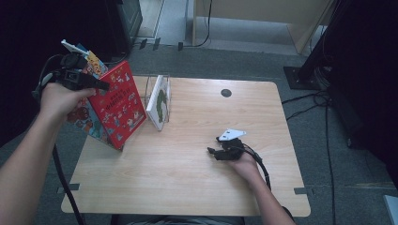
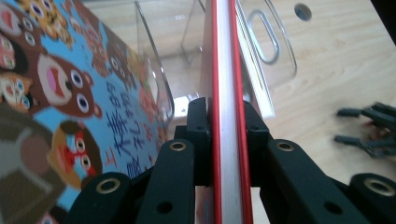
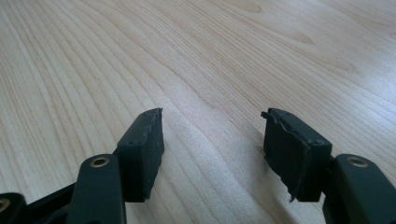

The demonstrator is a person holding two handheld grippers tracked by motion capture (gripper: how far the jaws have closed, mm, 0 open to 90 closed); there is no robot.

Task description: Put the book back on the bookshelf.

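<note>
Light wooden table with rounded corners (image 1: pixel 187 178), grain running across; small dark round hole (image 1: pixel 226 93) near far edge, roughly 12 o'clock from table centre.

Red hardcover picture book (image 1: pixel 119 103) at 10 o'clock from table centre, tilted, lower corner resting on tabletop near left edge. In left gripper view, red covers and pale page block (image 2: pixel 226 116) seen edge-on, running straight up between the jaws.

Blue cartoon-animal picture book (image 1: pixel 84 119) just behind and left of red book, touching it; bears and printed characters across cover (image 2: pixel 70 102).

Clear wire-and-plastic book rack (image 1: pixel 152 86) at 11 o'clock, just right of red book; white book with green cover art (image 1: pixel 159 104) leaning inside it.

Left gripper (image 1: pixel 104 86), black, held in left hand (image 1: pixel 61 98) at table's far-left corner: clamped on top edge of red book, pads (image 2: pixel 200 135) pressed against both covers.

Right gripper (image 1: pixel 211 151), black with grey three-cornered plate, at 4 o'clock from centre, low over bare wood: jaws apart, nothing between them, pads (image 3: pixel 144 149) clear of each other. Well apart from the books.
</note>
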